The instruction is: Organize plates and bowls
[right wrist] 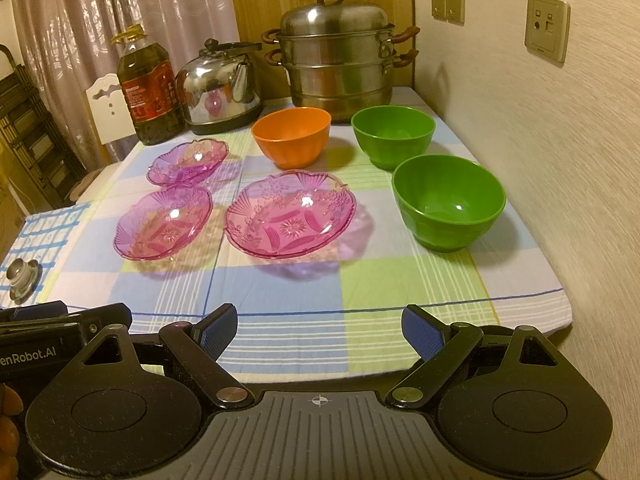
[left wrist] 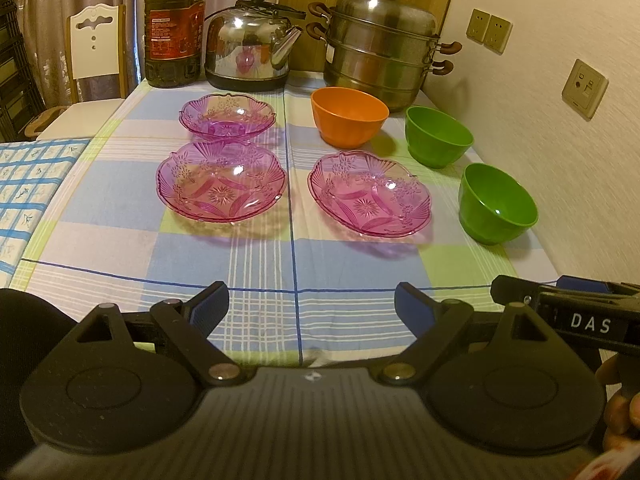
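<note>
Right wrist view is showing both grippers, left gripper (left wrist: 308, 308) and right gripper (right wrist: 319, 328), hovering at the table's near edge, jaws spread and empty. Three pink plates (right wrist: 291, 215) and bowls (right wrist: 449, 203) are sitting mid-table; likely light, slippery plastic, best pinched at rims.

I see my left gripper (left wrist: 308, 308) as a black body with a ribbed grey-black centre panel carrying a small white mark. Two round black discs flank the panel, each with a raised inner circle. Black linkage arms pivot on silver pins and end in blue-padded fingers (left wrist: 210, 306). My right gripper (right wrist: 318, 330) has the same build, with a crosshair mark on its panel and blue ribbed pads (right wrist: 422, 334). In the left wrist view its side shows white letters "DAS"; in the right wrist view the other unit reads "enRobot.AI".
</note>
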### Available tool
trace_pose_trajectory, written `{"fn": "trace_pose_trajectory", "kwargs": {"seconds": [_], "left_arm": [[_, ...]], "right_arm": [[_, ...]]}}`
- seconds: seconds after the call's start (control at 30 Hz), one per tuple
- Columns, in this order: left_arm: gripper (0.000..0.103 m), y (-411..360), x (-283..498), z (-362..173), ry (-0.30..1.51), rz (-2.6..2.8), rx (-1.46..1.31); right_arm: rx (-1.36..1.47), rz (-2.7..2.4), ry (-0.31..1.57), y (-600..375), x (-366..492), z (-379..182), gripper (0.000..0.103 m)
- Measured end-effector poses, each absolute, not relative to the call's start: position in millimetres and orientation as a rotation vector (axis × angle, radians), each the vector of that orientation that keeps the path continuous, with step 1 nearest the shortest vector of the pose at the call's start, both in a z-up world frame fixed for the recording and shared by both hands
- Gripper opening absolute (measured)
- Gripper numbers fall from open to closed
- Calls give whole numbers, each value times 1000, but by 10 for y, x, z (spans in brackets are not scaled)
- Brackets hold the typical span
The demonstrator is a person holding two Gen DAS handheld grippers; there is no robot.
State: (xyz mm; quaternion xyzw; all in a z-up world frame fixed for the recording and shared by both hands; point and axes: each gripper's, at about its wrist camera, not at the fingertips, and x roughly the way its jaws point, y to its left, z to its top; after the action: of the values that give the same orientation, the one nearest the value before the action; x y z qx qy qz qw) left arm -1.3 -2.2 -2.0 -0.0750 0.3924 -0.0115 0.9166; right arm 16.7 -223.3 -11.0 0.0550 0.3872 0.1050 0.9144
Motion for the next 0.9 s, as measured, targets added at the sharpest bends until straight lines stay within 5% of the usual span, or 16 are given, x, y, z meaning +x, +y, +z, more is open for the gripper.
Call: {"fn": "trace_pose_trajectory", "kwargs": {"seconds": [0.9], "left_arm": [[89, -40, -4, -28, 808, -26, -153]], "right_arm": [[113, 217, 798, -2227, 174, -119, 89]]}}
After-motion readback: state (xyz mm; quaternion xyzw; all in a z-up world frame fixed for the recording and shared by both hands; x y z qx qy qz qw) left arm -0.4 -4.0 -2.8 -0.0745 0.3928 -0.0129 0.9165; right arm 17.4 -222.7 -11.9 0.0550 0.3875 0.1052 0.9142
